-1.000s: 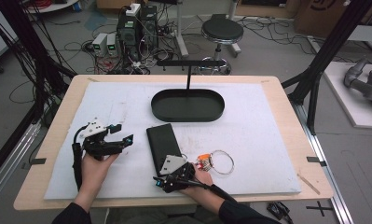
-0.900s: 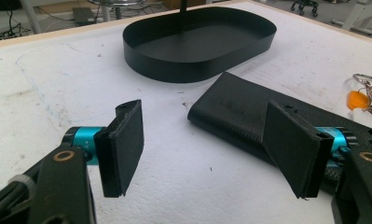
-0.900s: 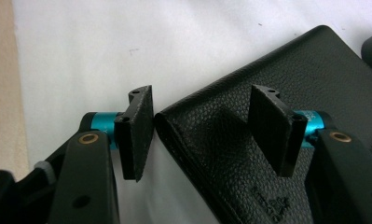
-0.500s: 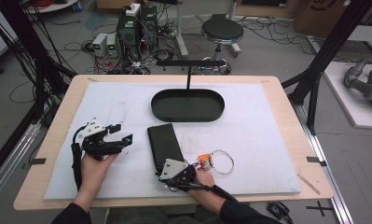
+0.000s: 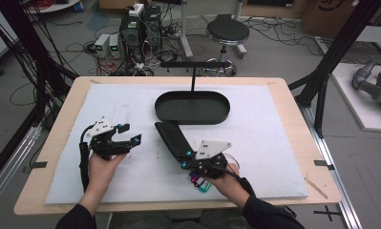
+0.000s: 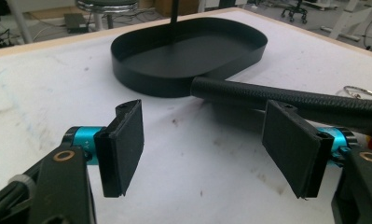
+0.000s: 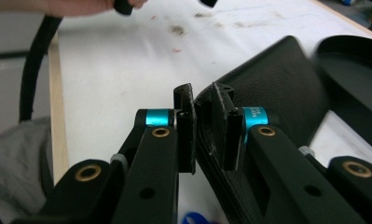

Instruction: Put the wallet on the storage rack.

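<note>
The right gripper [image 5: 185, 163] clamped the near end of the black case [image 5: 173, 138], which lay on the white mat [image 5: 274, 143] just near of the tray [image 5: 192, 106]. The left gripper [image 5: 131, 135] hovered left, jaws spread, holding nothing.

The right gripper [image 5: 185, 160] now sits farther forward and to the left than a second ago, and its jaws are pinched on the near edge of the black case [image 5: 173, 138], where before they lay short of it. The case has turned: its far end now angles toward the black oval tray [image 5: 192, 116] and touches the rim. Coloured keys [image 5: 197, 182] now show beneath the right hand [image 5: 228, 183].
</note>
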{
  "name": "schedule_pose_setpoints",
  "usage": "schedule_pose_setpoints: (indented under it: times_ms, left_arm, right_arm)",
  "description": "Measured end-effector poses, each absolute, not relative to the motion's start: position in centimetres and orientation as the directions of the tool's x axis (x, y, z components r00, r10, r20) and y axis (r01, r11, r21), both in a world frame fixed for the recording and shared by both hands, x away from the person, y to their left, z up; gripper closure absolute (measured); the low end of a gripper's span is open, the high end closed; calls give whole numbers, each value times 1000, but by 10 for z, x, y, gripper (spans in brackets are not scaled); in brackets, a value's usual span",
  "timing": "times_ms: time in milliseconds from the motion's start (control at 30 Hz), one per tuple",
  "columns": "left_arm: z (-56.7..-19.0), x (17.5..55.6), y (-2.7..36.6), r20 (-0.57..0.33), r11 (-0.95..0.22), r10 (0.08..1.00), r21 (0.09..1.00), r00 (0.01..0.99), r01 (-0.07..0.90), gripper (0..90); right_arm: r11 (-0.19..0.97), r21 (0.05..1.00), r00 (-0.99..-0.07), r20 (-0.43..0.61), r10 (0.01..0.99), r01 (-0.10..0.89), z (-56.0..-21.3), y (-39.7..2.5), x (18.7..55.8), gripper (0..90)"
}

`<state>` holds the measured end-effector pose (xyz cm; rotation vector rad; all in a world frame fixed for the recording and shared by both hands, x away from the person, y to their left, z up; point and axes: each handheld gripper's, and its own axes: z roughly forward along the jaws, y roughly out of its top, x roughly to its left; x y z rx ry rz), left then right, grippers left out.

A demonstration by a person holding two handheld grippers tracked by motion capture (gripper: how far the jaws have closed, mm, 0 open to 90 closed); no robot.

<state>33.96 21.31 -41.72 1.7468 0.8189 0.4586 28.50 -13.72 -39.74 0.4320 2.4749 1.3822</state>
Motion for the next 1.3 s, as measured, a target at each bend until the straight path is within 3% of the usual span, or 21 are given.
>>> schedule_pose_setpoints:
  times_ms: [233,467,1067,1300]
  left_arm:
    - [-410,358,191,-86,-175,672,947,736,270,298]
    - [-415,386,177,-147,-145,629,943,764,301,305]
    - [-430,419,141,-73,-220,599,943,798,251,404]
    - [-431,422,131,-57,-235,559,946,827,225,404]
  right_arm:
    - [435,885,-900,-43,434,167,-389,-168,295,817]
    - [391,896,-879,-5,478,208,-386,-186,302,818]
    - [328,898,-817,58,573,294,-387,-218,314,819]
    - [310,896,-797,76,600,319,-390,-232,322,819]
